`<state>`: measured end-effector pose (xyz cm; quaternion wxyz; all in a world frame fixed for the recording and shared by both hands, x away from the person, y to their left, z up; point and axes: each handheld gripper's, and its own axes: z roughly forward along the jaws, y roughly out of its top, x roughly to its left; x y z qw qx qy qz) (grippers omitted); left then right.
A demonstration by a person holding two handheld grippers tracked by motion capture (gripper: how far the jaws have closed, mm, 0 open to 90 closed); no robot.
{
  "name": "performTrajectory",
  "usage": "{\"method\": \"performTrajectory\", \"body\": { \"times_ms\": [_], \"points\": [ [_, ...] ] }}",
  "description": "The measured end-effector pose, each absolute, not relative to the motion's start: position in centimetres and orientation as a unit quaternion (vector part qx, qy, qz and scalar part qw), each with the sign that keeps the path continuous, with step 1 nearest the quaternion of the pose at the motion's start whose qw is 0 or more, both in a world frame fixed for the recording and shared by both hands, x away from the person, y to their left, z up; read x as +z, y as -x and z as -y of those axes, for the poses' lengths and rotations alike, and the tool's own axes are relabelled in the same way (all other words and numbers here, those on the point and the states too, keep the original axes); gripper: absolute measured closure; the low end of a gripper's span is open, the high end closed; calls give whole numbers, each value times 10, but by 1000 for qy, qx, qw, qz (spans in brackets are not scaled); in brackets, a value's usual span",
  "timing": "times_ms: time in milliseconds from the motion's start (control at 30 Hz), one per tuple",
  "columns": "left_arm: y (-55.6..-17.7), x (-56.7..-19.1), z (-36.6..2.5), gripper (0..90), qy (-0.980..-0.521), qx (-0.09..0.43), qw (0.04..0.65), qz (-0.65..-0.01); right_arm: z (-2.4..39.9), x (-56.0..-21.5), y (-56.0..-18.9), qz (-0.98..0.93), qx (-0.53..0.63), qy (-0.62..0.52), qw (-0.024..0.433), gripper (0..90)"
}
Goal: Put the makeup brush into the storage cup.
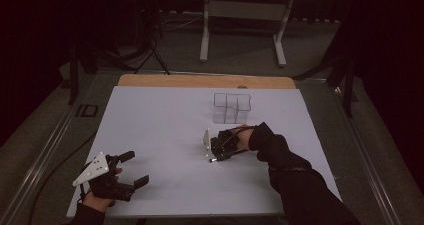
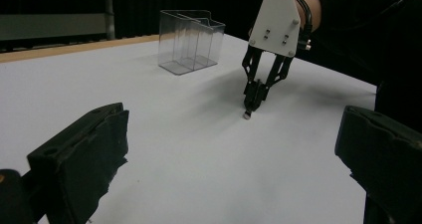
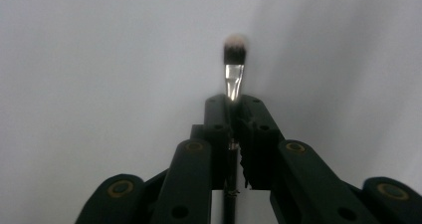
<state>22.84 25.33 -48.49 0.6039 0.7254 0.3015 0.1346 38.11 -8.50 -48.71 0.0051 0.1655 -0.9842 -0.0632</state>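
Note:
My right gripper [image 3: 233, 107] is shut on a small makeup brush [image 3: 234, 67] with a silver ferrule and a pale bristle tip that sticks out past the jaws. In the high view the right gripper [image 1: 216, 157] points down at the white sheet [image 1: 165, 130] near the middle of the table. From the left gripper view, the right gripper [image 2: 251, 102] holds the brush [image 2: 247, 115] with its tip at the sheet. My left gripper [image 1: 136, 169] rests at the near left, jaws wide open with nothing between them [image 2: 234, 159]. A clear plastic compartment box [image 1: 231, 107] [image 2: 190, 40] stands just beyond the right gripper.
The white sheet covers a wooden tabletop whose far edge [image 1: 205, 81] shows. A white metal frame [image 1: 242, 15] stands on the floor behind the table. Cables [image 1: 55, 165] run along the floor at the left. The room around is dark.

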Motion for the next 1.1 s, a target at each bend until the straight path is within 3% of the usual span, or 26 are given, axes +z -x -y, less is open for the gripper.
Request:
{"method": "performTrajectory", "body": {
  "times_ms": [367, 1100],
  "points": [
    [-229, -485, -254, 16, -725, 134, 604, -303, 78, -485, -383, 989, -41, -137, 28, 837],
    [-229, -485, -253, 16, -725, 135, 603, -303, 98, -427, -398, 993, -115, -22, -34, 839]
  ]
}}
